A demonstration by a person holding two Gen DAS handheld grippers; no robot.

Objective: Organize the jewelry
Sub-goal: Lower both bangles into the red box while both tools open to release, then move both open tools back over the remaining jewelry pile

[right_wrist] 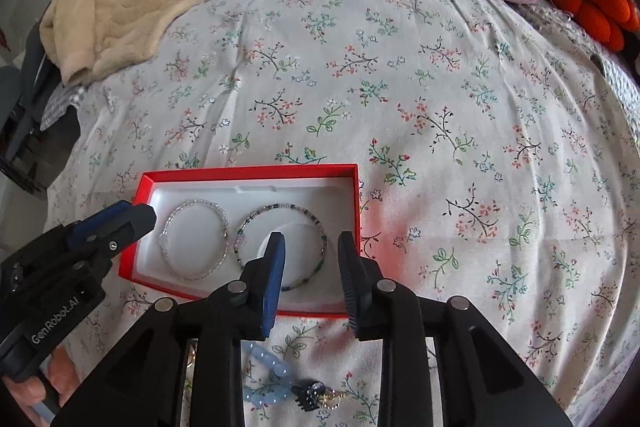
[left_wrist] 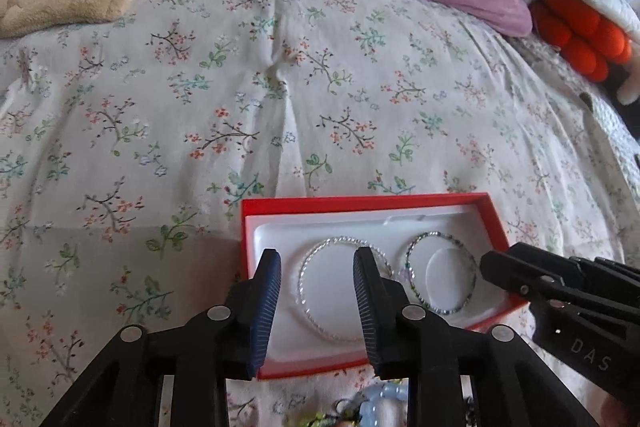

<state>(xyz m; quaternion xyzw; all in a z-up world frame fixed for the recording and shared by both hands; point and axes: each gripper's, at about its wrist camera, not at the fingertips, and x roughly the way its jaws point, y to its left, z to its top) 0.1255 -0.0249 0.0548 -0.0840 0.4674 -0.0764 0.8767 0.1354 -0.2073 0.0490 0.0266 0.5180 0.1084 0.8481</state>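
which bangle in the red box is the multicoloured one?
The dark green-and-blue beaded bangle, on the box's right side near the right gripper. The clear silvery bangle beside it has no colour.

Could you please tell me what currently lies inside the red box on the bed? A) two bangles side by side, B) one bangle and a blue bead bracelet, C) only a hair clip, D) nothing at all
A: in the red box, a silver bangle and a multicolored beaded bangle lie side by side on the white insert; the blue bead bracelet lies outside on the floral bedspread.

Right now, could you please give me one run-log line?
left gripper: open, empty | right gripper: open, empty | red box: two bracelets | blue beads: on bedspread
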